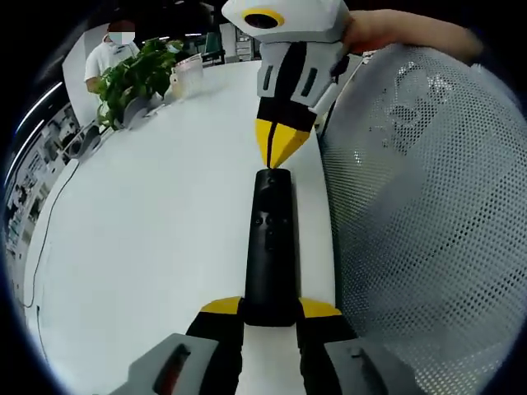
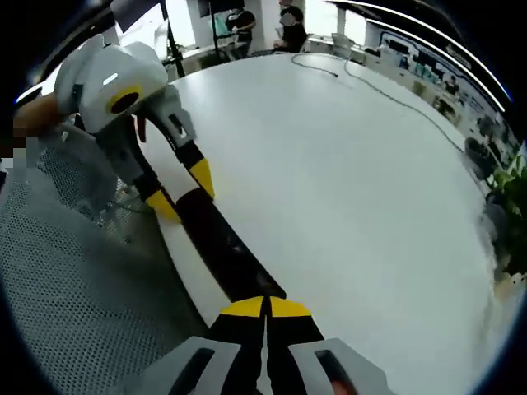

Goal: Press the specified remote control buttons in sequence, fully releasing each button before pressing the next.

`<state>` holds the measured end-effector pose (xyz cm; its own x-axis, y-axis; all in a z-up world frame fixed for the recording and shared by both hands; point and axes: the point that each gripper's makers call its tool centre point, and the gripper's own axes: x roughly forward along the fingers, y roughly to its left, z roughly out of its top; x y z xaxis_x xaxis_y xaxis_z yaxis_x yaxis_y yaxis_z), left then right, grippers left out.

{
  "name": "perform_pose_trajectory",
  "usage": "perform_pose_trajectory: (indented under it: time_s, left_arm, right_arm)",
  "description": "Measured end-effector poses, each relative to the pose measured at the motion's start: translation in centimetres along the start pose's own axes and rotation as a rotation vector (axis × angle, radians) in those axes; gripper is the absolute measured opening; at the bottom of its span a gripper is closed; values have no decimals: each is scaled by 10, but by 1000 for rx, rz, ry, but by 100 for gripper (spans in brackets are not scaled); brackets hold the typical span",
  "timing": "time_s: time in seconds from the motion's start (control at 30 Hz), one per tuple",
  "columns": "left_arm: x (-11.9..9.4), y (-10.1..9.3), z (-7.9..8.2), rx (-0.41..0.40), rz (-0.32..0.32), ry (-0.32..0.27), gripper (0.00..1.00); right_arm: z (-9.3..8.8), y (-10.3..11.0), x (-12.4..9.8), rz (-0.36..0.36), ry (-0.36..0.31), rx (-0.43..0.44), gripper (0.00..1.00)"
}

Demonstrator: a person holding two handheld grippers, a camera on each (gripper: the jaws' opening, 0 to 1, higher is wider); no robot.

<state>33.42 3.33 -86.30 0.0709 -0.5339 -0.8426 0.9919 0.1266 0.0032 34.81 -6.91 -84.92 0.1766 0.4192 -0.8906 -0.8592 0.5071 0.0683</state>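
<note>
A black remote control [image 1: 270, 247] lies lengthwise along one edge of a white tabletop [image 1: 156, 239], right beside a grey perforated mesh surface [image 1: 428, 214]. The left gripper [image 1: 270, 309] grasps the remote's near end, one yellow-tipped jaw on either side of it. In the left gripper view, the right gripper [image 1: 282, 156] comes in from the far side with its yellow jaw tips pinched together into a point, meeting the remote's far end. The right gripper view shows the same pairing from the opposite end: closed tips of the right gripper [image 2: 265, 306] on the remote [image 2: 218, 243], the left gripper [image 2: 183, 193] clamped beyond. A leafy potted plant [image 1: 136, 78] stands toward the tabletop's far edge, with a person [image 1: 111, 53] behind it.
</note>
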Motion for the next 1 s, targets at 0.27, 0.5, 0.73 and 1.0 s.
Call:
perform_pose_trajectory:
  time_s: [0.27, 0.5, 0.73, 1.0]
  left_arm:
    - [0, 0, 0, -1, 0, -1, 25]
    - [0, 0, 0, -9, 0, -4, 25]
    - [0, -1, 0, -9, -1, -4, 25]
    - [0, -1, 0, -6, 0, -4, 25]
  right_arm:
    - [-4, 0, 3, -1, 26, -7, 0]
    - [-4, 0, 3, -16, 14, -5, 0]
    - [-4, 0, 3, -40, 9, -8, 0]
    - [-4, 1, 2, -20, 25, -28, 0]
